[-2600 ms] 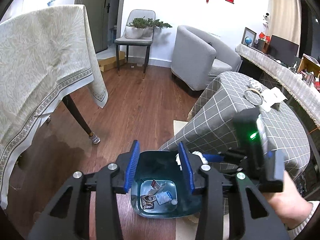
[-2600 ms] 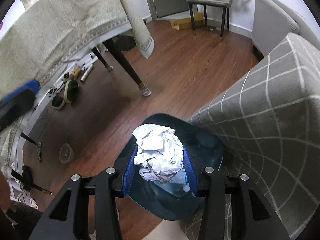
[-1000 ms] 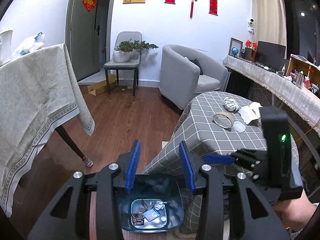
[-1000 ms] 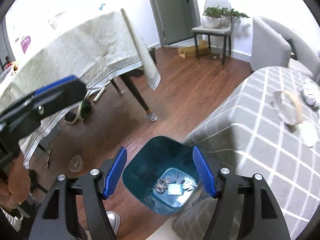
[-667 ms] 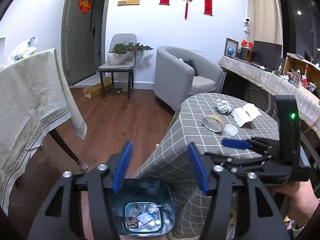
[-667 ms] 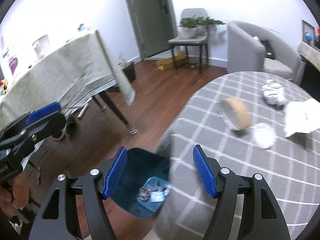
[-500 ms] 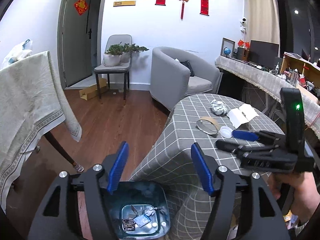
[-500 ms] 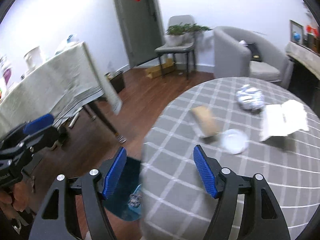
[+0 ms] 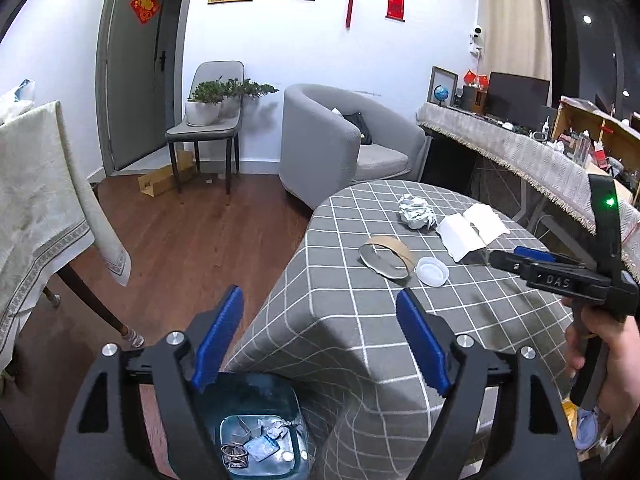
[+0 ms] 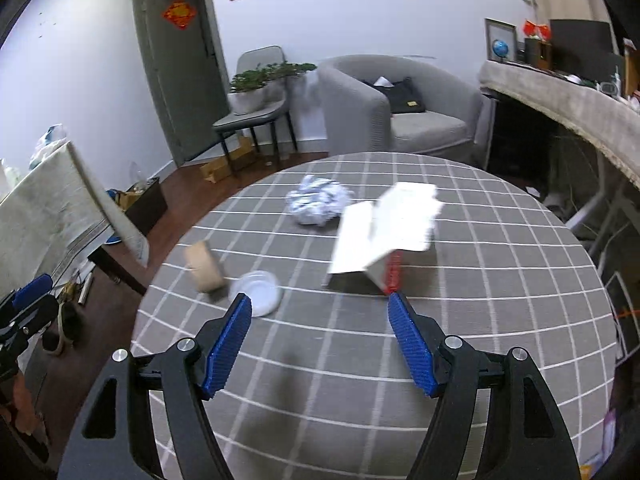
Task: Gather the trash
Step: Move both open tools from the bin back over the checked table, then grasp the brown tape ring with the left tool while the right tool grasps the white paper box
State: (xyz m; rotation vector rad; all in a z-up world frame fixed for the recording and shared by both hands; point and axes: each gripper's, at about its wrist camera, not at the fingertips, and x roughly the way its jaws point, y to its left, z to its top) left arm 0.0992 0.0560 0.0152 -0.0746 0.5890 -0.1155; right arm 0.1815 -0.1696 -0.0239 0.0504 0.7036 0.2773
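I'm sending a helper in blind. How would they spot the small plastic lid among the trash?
Find the round table with the grey checked cloth. Near its left edge, a cardboard tape ring stands beside the plastic lid. The lid is the only flat, translucent white disc there.

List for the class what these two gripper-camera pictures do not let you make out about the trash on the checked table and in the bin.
- Bin, left view: near side covered by the left gripper; scraps inside too small to name.
- Tape roll, right view: smeared by motion blur.
- Open white box, right view: blurred, red side unreadable.
- Crumpled paper: any print too small.
- Table, left view: far right edge hidden behind the right gripper.
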